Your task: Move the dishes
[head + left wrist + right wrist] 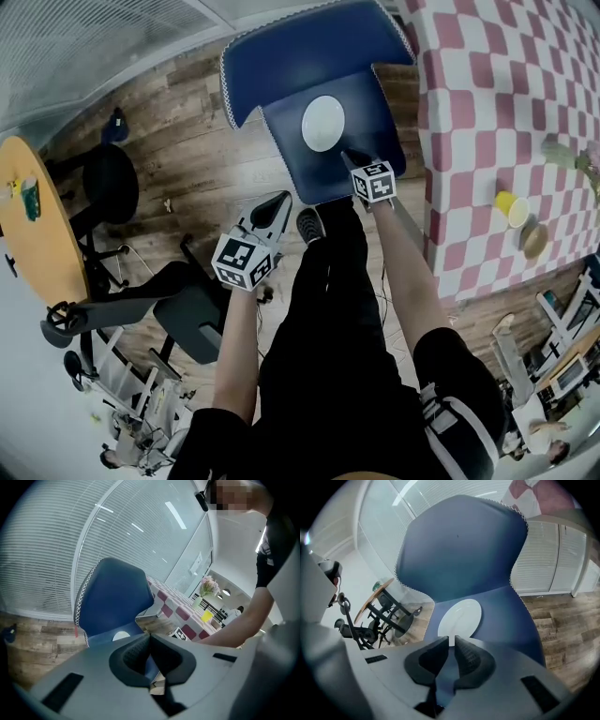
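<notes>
Lying flat and face up on the seat of the blue padded chair (281, 56), the round white plate (322, 123) sits well apart from the red-and-white checked counter (506, 112) at its 3 o'clock. In the head view the right tongs (354, 157) point steeply down at the plate's near rim, which lies just beyond their tips toward 11 o'clock. The right gripper view shows their jaws parted by a narrow slit and gripping nothing, with the rim's white edge lined up in that gap. The left tongs (281, 199) hang farther back, at 7 o'clock of the plate, jaws pressed together and empty. Being round, the plate has no long axis and points no particular way, so any spot on the rim serves. The right hand is plainly nearer, and I judge that a short push forward would set the rim between its jaws.
</notes>
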`<state>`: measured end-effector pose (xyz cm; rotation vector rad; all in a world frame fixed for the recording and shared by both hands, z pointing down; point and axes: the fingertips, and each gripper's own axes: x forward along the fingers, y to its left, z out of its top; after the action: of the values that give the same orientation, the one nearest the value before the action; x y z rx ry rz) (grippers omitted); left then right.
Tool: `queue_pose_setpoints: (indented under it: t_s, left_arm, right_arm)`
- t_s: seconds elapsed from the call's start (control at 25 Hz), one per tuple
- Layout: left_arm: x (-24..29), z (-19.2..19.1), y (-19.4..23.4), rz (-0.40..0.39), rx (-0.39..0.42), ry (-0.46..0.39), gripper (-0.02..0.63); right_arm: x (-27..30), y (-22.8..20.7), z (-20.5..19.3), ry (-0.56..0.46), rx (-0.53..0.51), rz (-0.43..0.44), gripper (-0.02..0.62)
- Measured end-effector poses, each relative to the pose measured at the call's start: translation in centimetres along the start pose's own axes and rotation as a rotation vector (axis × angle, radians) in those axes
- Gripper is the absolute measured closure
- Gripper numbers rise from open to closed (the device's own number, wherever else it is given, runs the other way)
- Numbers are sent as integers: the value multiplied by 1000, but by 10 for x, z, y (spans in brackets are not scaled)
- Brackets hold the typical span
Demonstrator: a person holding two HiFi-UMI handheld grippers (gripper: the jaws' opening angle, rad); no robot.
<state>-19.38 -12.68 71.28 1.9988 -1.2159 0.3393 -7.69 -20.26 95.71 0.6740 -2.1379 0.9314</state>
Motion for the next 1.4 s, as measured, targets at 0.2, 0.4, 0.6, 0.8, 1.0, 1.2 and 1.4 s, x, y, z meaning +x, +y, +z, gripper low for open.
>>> queue_pose_setpoints:
  t_s: [0.2,0.4,0.6,0.8,1.0,1.2,1.4]
  left_arm:
    - [11,-12,10,2,-1,15,584]
    - [19,-23,21,4,0,32,584]
    - [29,-32,29,8,-4,48,584]
    - [34,-37,32,10,-5,58,584]
    - [35,-38,36,13,-3,62,584]
    - [34,-41,42,25,-12,70,583]
    - [31,-51,41,36,-13,94,584]
  right_arm:
    - [30,-10,-5,19,21,21,540]
    - [55,-22,-9,19,66,16,538]
    - [71,-30,-13,30,70,17,537]
    - [80,-44,-5,10,141,17,514]
    - [86,-58,2,-12,239,17,500]
    - [96,-62,7,-15,308,26,494]
    - [104,-67,3,5,403,-9,494]
